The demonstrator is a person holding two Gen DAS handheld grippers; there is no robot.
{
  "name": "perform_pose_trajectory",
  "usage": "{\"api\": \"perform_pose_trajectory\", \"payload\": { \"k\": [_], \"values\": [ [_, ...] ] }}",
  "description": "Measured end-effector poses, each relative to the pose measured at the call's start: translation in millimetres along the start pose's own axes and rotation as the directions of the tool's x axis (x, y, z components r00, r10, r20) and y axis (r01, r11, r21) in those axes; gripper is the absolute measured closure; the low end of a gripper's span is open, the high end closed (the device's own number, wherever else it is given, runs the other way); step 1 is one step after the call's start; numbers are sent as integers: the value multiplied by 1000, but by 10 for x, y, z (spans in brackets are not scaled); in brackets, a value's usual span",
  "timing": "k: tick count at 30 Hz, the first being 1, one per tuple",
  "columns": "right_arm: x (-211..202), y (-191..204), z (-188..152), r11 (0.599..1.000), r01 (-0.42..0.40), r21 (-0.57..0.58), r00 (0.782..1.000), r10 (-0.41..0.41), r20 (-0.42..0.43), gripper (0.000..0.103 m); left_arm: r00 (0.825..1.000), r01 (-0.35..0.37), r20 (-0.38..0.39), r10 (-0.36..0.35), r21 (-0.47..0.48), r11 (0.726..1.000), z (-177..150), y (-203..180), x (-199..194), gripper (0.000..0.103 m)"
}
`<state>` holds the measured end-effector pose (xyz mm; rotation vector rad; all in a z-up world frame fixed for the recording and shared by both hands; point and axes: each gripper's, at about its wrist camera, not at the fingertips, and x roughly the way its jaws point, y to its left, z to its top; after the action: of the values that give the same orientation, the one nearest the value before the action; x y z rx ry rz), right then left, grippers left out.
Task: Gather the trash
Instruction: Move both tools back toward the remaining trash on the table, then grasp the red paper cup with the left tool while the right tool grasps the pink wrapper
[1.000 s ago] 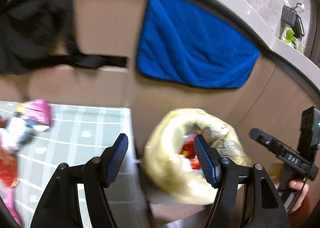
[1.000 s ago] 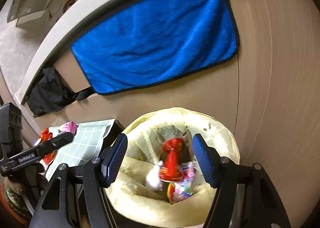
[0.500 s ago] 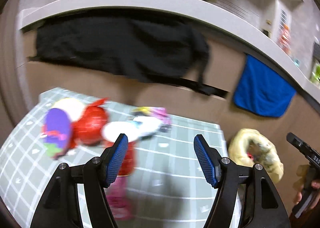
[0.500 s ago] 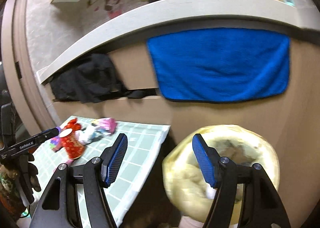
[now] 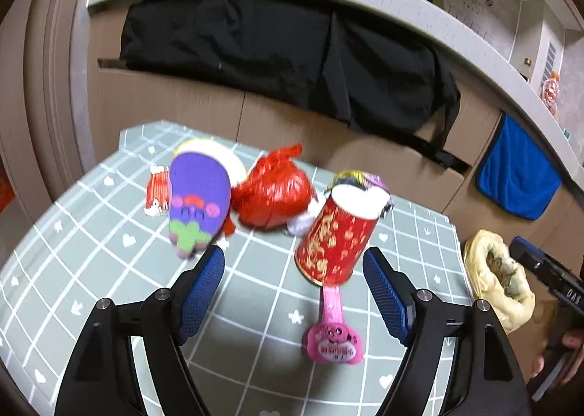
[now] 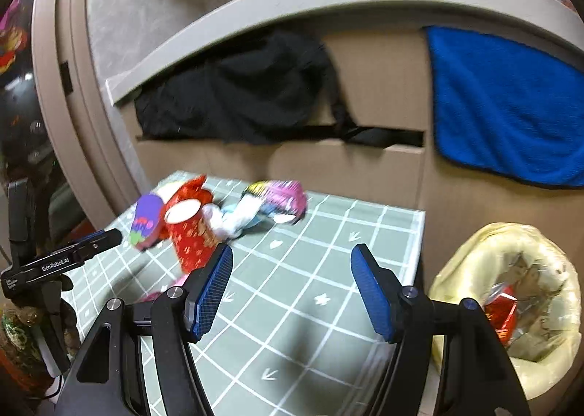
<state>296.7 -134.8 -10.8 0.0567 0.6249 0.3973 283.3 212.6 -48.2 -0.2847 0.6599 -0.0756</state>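
Observation:
A pile of trash lies on a green checked tablecloth (image 5: 91,270): a red paper cup (image 5: 337,237) on its side, a crumpled red foil wrapper (image 5: 273,193), a purple packet (image 5: 199,204) and a pink wrapper (image 5: 332,335). My left gripper (image 5: 294,292) is open and empty, just short of the cup. My right gripper (image 6: 290,288) is open and empty over the cloth (image 6: 310,306), right of the cup (image 6: 189,233). A yellow trash bag (image 6: 511,306) with wrappers inside stands open beside the table; it also shows in the left wrist view (image 5: 496,281).
A black garment (image 5: 292,50) and a blue towel (image 6: 507,105) hang over brown cabinet fronts behind the table. A pink and white wrapper (image 6: 270,204) lies at the back of the pile. The left gripper's body (image 6: 62,262) shows at the table's left edge.
Both grippers have swung left, away from the yellow bag toward the table. The left gripper has come close to the red cup and trash pile. Both stay open.

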Motion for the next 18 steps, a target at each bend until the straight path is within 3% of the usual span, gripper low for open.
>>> {"api": "perform_pose_trajectory", "payload": {
  "k": [6,11,17,18],
  "values": [
    [132,158,-103,999,3,-42,999,-5,-41,38,1000,21,9,-21,7,1000,-33,-92,75,25],
    [183,57,-122,1000,5,-6,998,-5,-59,38,999,46,7,-46,41,998,97,-334,308,25],
    [192,-115,-174,999,6,39,997,-3,-74,38,998,-13,-54,18,79,997,240,-576,856,26],
    [186,-144,-183,999,8,46,997,-4,-77,38,997,-12,-76,17,64,998,251,-567,929,31]
  ]
}}
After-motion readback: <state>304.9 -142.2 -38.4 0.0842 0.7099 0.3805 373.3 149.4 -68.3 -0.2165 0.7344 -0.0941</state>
